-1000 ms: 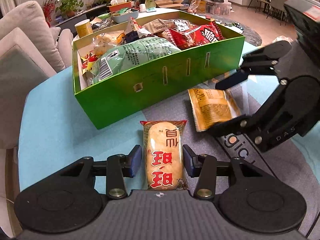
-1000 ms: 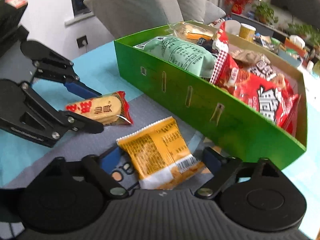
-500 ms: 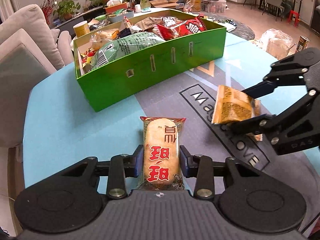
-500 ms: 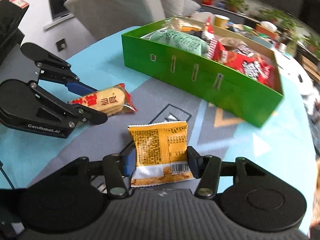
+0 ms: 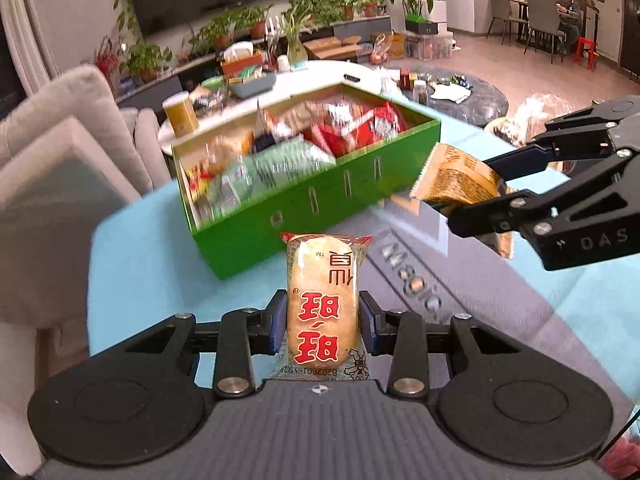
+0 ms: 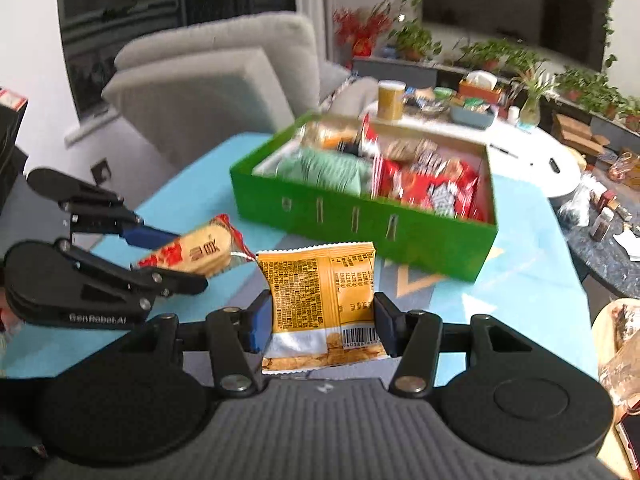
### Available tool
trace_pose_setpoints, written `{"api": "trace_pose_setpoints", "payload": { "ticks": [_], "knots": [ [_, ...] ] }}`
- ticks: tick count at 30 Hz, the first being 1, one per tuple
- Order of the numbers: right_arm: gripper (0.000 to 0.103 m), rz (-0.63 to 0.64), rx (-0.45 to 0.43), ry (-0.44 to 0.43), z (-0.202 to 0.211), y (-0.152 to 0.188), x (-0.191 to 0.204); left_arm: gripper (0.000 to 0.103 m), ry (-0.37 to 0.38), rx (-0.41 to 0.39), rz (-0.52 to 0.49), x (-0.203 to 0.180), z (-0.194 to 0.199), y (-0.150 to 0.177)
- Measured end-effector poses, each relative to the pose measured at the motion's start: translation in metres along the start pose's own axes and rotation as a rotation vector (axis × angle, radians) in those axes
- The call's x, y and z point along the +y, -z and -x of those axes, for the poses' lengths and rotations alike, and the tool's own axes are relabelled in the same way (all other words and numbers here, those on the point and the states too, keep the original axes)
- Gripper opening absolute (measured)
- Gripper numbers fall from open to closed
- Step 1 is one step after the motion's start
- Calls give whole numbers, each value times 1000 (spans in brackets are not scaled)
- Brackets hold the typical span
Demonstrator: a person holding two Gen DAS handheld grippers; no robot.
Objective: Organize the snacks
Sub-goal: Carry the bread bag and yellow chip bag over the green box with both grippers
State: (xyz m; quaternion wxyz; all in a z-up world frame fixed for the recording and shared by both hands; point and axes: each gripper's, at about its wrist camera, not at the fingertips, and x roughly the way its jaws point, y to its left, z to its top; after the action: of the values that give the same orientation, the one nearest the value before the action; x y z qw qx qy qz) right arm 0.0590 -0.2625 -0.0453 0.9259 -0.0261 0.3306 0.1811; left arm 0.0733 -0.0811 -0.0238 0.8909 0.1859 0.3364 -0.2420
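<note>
While aloft, rice cracker (image 5: 322, 301) between jaws

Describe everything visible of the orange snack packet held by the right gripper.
The orange snack packet is a flat, glossy plastic pouch with crimped ends. Its back faces the right wrist camera: dense black print, a nutrition table, a barcode on a white band and a chip picture near the bottom. The right gripper is shut on it, pads pressing both side edges. It is lifted clear of the table, in front of the green box, touching nothing else.
</note>
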Motion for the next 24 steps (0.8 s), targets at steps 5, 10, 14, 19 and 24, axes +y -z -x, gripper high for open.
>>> {"api": "trace_pose_setpoints", "payload": {
  "ticks": [5, 10, 14, 19, 24],
  "knots": [
    [91, -41, -74, 34, -2, -25, -8, 34, -26, -56, -3, 7, 2, -36],
    [91, -106, -117, 107, -12, -56, -26, 34, -45, -77, -18, 12, -11, -75],
    [91, -142, -137, 146, -25, -80, -46, 34, -51, -72, -12, 16, -27, -102],
    [91, -216, -149, 143, -44, -94, -75, 34, -61, -59, -18, 19, -54, -126],
    [91, -255, -147, 116, -57, -97, -92, 34, -56, -30, -11, 23, -83, -140]
  ]
}}
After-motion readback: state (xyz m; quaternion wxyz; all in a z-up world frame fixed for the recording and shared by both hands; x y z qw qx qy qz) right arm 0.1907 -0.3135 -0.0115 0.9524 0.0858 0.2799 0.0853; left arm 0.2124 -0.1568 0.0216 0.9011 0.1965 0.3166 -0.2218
